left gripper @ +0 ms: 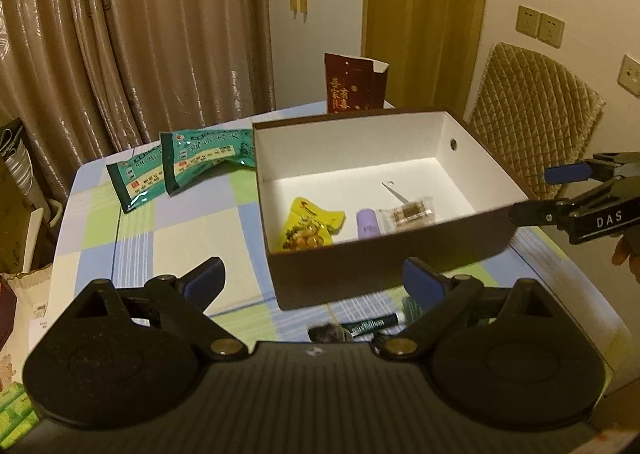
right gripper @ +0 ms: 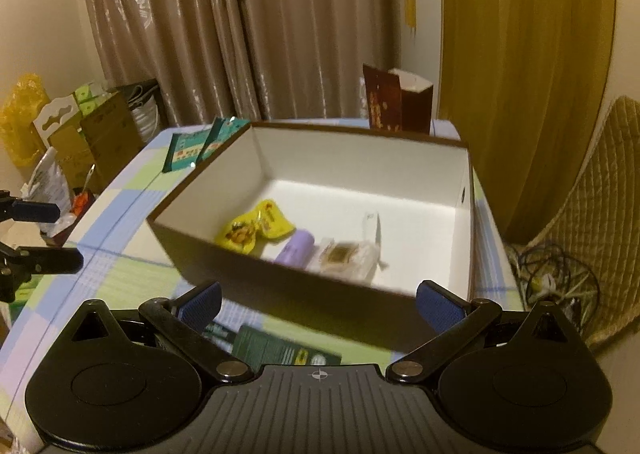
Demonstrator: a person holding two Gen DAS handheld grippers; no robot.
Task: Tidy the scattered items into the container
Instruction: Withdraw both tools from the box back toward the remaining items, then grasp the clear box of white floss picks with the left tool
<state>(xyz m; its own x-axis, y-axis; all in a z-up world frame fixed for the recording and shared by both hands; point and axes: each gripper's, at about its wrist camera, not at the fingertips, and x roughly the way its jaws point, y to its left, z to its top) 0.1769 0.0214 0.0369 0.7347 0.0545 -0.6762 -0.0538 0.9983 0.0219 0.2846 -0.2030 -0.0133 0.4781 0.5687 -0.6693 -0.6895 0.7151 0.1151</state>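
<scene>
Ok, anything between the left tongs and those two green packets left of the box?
Nothing visible. The left tongs are open and empty over bare tablecloth, and the two green packets lie beyond on the cloth, just left of the box. The box wall stays off to the right of that path.

Three small items in box (left gripper: 384,254), two packets (left gripper: 180,165) left of it

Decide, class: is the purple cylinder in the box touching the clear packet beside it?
Cannot tell. In both wrist views the purple cylinder and clear packet sit side by side, their edges meeting with no plain gap or contact.
</scene>
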